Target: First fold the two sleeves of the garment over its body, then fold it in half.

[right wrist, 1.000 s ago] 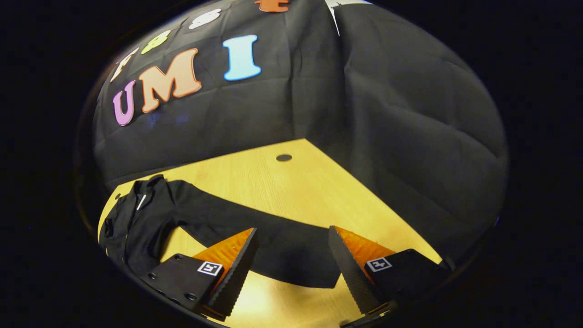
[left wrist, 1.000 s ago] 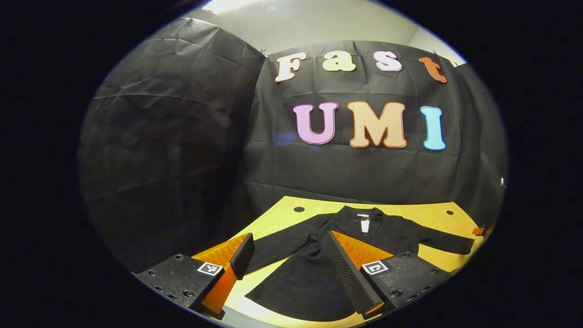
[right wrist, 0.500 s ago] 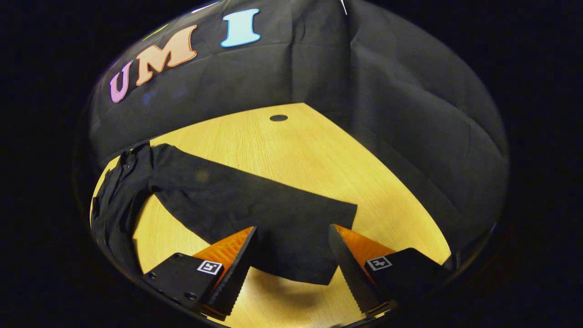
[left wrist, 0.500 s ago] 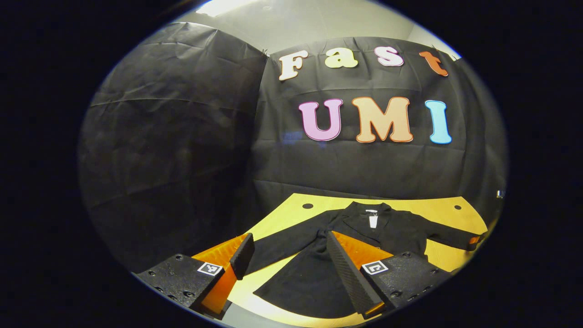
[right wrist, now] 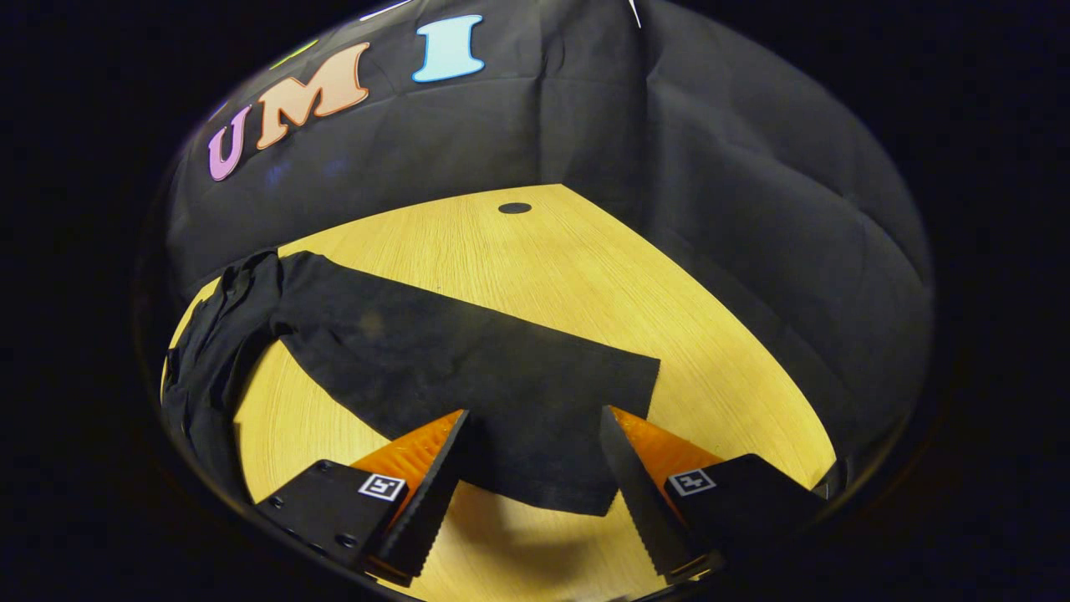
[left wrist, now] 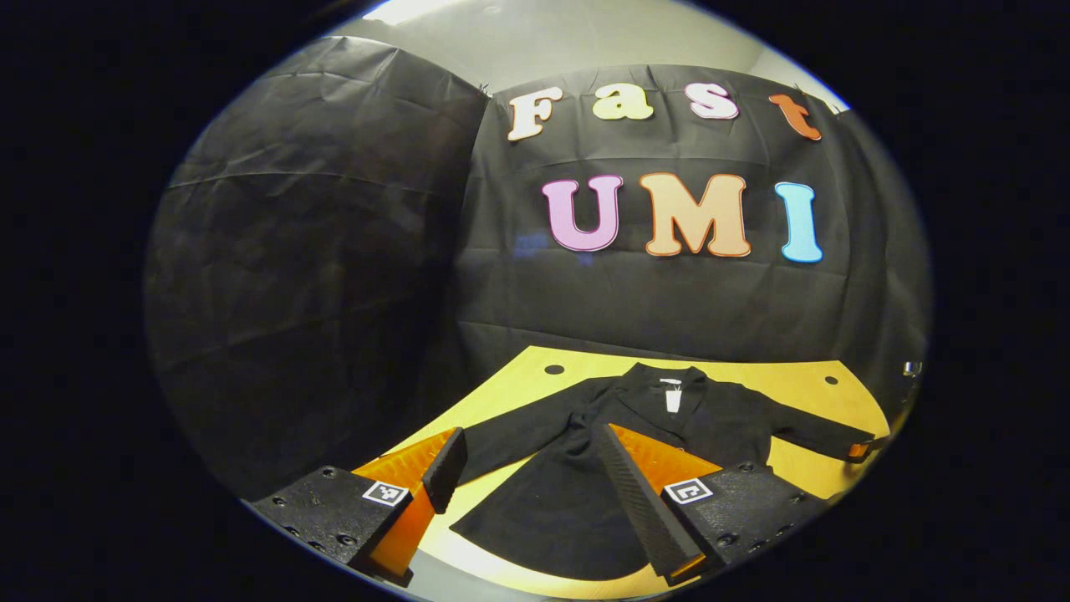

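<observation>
Wooden table, 2 dark holes in it, black cloth wall

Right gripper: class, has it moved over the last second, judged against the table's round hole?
Yes. The right gripper has come down and forward over the sleeve; its open fingers now straddle the cuff, and the table's hole sits higher in its view.

Left gripper sits level and looks straight ahead along its fingers, jaws spread wide with clear air between them, nothing pinched. One finger reads short on the left side of the left gripper view, the other runs longer on the right. Right gripper tips steeply downward, jaws just as wide apart, both fingers splayed evenly and neither pressing on anything.
</observation>
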The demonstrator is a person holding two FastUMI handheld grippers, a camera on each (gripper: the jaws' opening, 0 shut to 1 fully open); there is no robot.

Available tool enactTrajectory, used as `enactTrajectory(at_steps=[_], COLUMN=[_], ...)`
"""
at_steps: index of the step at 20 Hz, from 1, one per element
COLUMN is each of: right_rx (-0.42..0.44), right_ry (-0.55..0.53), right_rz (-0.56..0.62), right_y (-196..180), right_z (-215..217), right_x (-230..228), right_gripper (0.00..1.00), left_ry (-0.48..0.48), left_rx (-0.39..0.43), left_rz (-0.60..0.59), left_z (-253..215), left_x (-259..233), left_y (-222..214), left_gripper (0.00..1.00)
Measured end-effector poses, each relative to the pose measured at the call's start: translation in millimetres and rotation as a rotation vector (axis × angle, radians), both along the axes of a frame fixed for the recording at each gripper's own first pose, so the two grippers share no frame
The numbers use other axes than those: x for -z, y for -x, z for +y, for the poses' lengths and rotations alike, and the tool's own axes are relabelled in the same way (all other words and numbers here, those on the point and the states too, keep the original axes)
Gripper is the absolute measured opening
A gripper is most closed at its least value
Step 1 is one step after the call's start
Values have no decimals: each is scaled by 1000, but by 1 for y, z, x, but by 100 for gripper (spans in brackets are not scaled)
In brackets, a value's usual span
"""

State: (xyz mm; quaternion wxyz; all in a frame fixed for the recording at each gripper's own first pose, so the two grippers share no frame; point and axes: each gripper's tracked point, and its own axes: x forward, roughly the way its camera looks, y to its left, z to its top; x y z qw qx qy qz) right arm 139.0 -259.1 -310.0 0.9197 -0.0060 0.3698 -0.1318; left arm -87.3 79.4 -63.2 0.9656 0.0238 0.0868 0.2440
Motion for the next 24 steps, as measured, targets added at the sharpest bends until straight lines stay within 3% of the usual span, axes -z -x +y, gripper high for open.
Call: enactTrajectory(at_steps=[2,7,10,12,21,24], right_rx=[-3,-49,-49,-29,7,7], right_ry=[-6,-40,-61,-76,-81,-68], right_rz=[-1,-2,-2,13,62,8], right_y=[-2,-4,-3,-3,-5,-12], right_z=[2,15,15,16,27,51], right_x=[0,2,3,2,-4,-28], right_gripper=[85,30,10,4,2,2], left_ry=[20,61,83,79,93,90], left_rx=[10,31,50,58,70,90], left_rz=[-10,-42,-49,-50,-29,-31], left_z=[-6,-21,-31,-32,-7,5], left_x=[2,8,11,10,13,8], left_y=[-1,-10,-16,-16,-11,-15], left_gripper=[96,96,95,95,96,95])
